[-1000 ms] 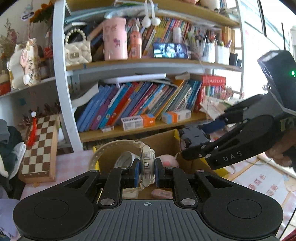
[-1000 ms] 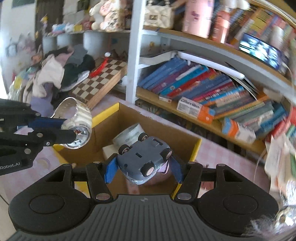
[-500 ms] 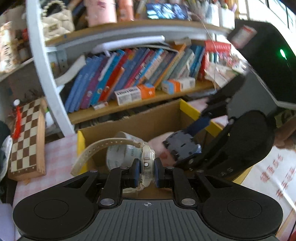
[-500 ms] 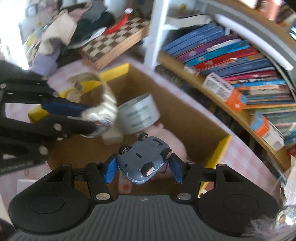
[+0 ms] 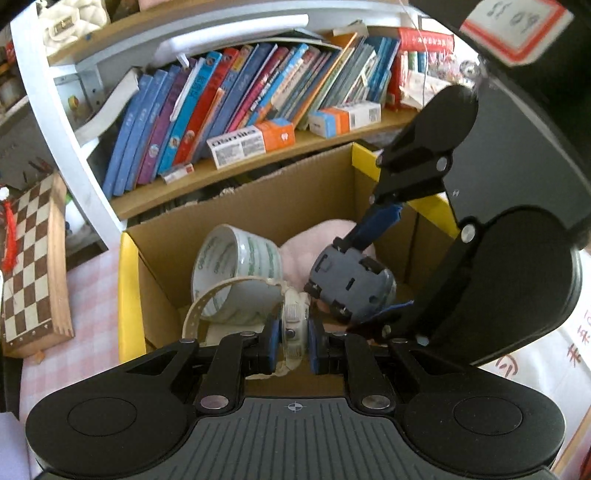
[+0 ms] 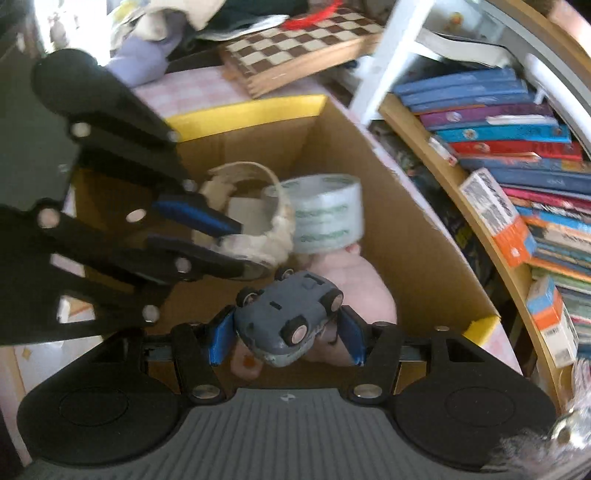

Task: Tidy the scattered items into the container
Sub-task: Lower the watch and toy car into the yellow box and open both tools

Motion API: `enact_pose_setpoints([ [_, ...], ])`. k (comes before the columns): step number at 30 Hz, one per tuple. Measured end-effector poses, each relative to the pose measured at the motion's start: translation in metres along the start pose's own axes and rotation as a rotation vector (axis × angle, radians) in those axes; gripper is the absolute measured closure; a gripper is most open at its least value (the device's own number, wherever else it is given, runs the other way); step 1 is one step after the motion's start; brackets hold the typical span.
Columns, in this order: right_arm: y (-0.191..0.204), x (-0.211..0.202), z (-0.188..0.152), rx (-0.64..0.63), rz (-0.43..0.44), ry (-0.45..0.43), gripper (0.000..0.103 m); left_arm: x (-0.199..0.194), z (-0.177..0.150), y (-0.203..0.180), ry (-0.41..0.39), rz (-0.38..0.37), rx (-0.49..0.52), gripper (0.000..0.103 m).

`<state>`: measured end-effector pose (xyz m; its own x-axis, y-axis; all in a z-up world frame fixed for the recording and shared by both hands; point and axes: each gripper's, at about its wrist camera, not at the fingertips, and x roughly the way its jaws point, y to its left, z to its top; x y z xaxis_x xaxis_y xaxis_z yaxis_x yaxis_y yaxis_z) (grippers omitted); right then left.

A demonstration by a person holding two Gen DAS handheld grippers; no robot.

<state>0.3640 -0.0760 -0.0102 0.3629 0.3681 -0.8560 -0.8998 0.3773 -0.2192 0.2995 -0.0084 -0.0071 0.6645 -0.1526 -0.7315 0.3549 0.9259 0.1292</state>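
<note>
My left gripper (image 5: 291, 341) is shut on a cream wristwatch (image 5: 293, 321), its strap (image 5: 221, 295) looping left. It holds the watch inside the open cardboard box (image 5: 258, 206) with yellow rim flaps. My right gripper (image 6: 284, 334) is shut on a grey-blue toy car (image 6: 291, 314), wheels up, also over the box (image 6: 406, 236). The car shows in the left wrist view (image 5: 351, 280) right beside the watch. The watch shows in the right wrist view (image 6: 255, 236). In the box lie a tape roll (image 5: 236, 269) and a pink soft toy (image 5: 314, 243).
A bookshelf (image 5: 258, 96) with leaning books and small cartons stands just behind the box. A wooden chessboard (image 5: 29, 258) lies on the pink checked cloth to the left. A pile of clothes (image 6: 184, 22) sits beyond the chessboard.
Both grippers have moved forward and down into the box with their loads. They have come closer together, so the car and the watch are now nearly touching.
</note>
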Motion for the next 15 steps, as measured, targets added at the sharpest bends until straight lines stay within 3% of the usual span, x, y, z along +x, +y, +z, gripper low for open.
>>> enact_pose_setpoints([
  [9, -0.002, 0.004, 0.002, -0.034, 0.032, -0.005, 0.046, 0.011, -0.006, 0.01, 0.05, -0.027, -0.075, 0.088],
  [15, 0.003, 0.01, 0.008, -0.124, 0.039, -0.019, 0.047, 0.016, -0.007, 0.016, 0.08, -0.03, -0.108, 0.088],
])
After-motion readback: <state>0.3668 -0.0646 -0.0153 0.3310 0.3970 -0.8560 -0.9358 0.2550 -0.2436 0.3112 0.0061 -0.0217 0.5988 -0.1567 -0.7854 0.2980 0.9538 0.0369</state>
